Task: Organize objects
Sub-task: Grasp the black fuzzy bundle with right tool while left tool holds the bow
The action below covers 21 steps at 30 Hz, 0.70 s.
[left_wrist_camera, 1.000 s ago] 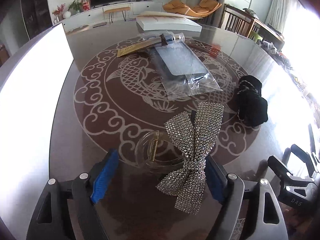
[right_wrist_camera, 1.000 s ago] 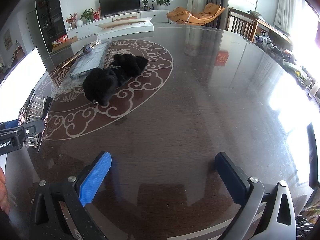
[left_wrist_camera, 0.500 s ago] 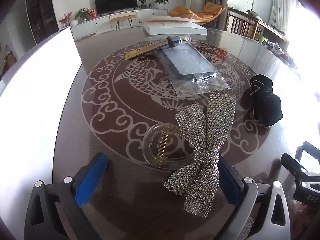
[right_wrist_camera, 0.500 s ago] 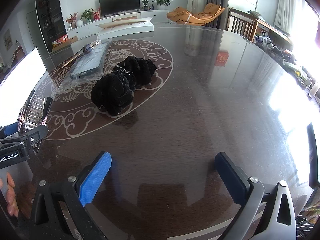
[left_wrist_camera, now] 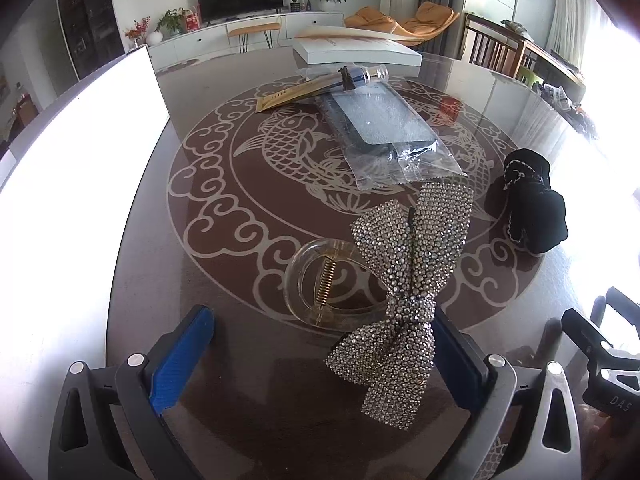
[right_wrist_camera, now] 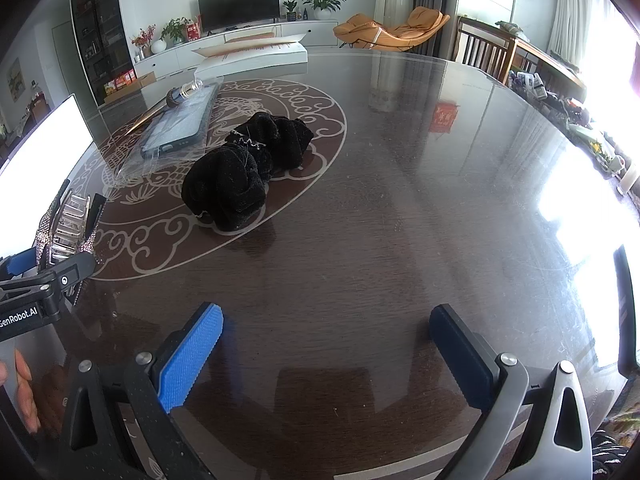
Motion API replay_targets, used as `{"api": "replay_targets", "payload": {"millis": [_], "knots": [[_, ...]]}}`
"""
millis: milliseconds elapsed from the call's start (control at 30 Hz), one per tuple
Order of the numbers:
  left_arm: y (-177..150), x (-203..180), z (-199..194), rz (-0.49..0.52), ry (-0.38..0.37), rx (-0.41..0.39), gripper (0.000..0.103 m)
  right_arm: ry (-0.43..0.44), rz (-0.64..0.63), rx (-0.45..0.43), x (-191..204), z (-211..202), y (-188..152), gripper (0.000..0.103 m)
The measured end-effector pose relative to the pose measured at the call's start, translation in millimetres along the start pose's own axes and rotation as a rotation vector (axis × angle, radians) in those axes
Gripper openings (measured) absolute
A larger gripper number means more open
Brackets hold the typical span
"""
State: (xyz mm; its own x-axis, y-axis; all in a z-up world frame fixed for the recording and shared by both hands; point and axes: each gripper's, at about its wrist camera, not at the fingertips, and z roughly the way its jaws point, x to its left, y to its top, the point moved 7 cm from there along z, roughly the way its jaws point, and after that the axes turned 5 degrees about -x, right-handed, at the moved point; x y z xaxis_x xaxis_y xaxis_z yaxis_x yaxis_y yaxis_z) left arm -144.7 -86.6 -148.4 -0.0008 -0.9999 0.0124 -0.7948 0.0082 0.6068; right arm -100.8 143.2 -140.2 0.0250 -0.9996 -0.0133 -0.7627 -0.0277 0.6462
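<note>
A rhinestone bow hair clip (left_wrist_camera: 404,288) rests on the dark table (left_wrist_camera: 248,360), its lower end close against the right pad of my left gripper (left_wrist_camera: 320,320). Beside the bow lies a clear claw clip (left_wrist_camera: 304,284) with a gold spring. The left jaws stand wide and press on nothing. A black scrunchie (left_wrist_camera: 532,204) sits to the right, also in the right wrist view (right_wrist_camera: 248,168). My right gripper (right_wrist_camera: 326,320) hangs open over bare table with nothing between its fingers. The left gripper (right_wrist_camera: 36,292) and the bow (right_wrist_camera: 68,220) show at that view's left edge.
A phone in a clear bag (left_wrist_camera: 384,132), a gold packet (left_wrist_camera: 296,94) and a small bottle (left_wrist_camera: 368,74) lie farther back, before a flat white box (left_wrist_camera: 352,50). A bright white panel (left_wrist_camera: 60,200) borders the table's left. A person's fingers (right_wrist_camera: 24,392) show at lower left.
My left gripper's jaws have spread wider around the bow and the clear clip, and its view has tipped slightly. The black scrunchie has shifted a little to the right. The right gripper has stayed still.
</note>
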Motion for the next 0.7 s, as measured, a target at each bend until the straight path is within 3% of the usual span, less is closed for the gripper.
{"api": "replay_targets", "payload": {"millis": [300,700], "knots": [[-0.4,-0.8,-0.9,0.017,-0.016,-0.052,0.103,0.000,0.000,0.000,-0.1,0.2,0.1,0.103],[0.1,-1.2,-1.2,0.014,-0.016,-0.054,0.103,0.002,-0.001,-0.001,0.3,-0.5,0.1,0.103]]}}
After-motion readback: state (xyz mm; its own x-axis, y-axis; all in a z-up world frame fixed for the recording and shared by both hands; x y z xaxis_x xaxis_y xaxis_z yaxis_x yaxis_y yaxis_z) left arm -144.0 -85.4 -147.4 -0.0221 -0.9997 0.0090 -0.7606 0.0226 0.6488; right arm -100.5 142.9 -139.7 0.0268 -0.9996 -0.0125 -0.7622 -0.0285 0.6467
